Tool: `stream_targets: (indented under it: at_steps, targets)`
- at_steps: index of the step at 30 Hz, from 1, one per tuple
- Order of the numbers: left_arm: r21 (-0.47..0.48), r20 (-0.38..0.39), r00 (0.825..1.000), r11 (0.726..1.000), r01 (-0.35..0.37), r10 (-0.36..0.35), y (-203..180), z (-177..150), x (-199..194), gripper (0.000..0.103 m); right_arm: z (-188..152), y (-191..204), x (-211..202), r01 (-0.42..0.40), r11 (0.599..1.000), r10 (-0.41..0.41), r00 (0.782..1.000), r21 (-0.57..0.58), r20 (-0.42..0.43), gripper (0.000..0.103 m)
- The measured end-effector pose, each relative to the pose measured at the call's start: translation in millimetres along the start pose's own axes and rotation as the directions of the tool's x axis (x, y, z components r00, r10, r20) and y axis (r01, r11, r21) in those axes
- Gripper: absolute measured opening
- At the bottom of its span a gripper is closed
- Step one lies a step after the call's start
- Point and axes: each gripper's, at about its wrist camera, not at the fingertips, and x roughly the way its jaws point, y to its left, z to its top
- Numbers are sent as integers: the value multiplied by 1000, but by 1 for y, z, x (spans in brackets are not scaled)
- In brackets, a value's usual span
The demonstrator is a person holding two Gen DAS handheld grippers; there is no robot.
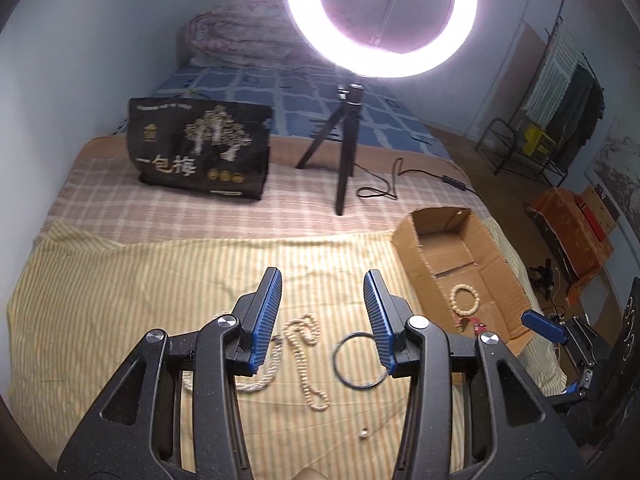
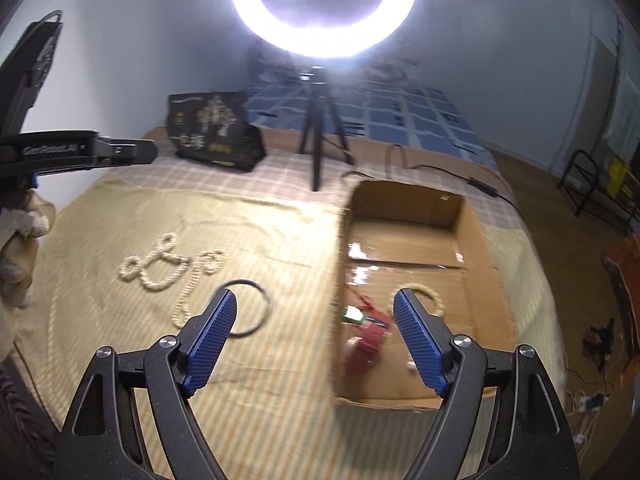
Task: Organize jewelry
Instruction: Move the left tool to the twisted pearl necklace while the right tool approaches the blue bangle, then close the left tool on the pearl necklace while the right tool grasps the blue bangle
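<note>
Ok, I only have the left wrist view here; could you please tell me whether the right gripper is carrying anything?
Observer: No. The right gripper is empty: its jaws stand wide apart with nothing between them.
Operator: Thank you. What is the red thing in the box? I see only its edge.
Observer: A red item with cord and a small green piece, too blurred to name. It lies on the floor of the cardboard box, near the bead bracelet.
Operator: Is anything hidden left of the thin pearl strand?
Observer: Yes, a thick pearl rope lies looped on the striped cloth, just left of the thin pearl strand.
</note>
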Motion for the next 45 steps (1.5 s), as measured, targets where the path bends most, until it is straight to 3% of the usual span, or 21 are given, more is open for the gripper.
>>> stream_targets:
  at_steps: [7,12,17,20,26,31,34,37,39,41,45]
  targets:
    - [-16,-25,999,1000,-27,26,31,-9,0,43,5,17,11,-83,996,84,996,10,-29,81]
    - [0,-69,996,999,-50,50,48,-23,6,43,3,21,20,-132,991,134,989,35,-62,81]
    - [-50,-134,990,997,-54,47,72,-34,18,43,-3,25,29,-154,987,158,982,50,-101,80]
    - [-80,-166,985,995,-63,49,81,-39,26,43,-4,29,37,-175,982,183,975,72,-127,73]
    - [-55,-207,977,996,-67,54,79,-49,39,43,-6,34,59,-209,968,235,951,142,-202,55]
    - [-51,-234,971,996,-67,53,78,-54,49,43,-11,31,84,-189,956,247,930,224,-270,48]
    - [-41,-245,968,997,-66,54,77,-57,54,43,-14,27,97,-173,943,260,917,286,-303,37]
    - [-30,-255,965,997,-65,56,75,-59,59,43,-14,30,104,-150,947,241,916,283,-321,34]
    - [-24,-263,963,998,-66,57,75,-60,61,33,-15,33,108,-126,954,217,917,272,-334,32]
    - [-22,-272,961,998,-63,55,76,-61,65,33,-17,33,112,-106,957,199,917,270,-346,27]
    - [-18,-289,956,998,-67,59,77,-62,71,33,-23,31,122,-70,956,176,914,285,-367,26]
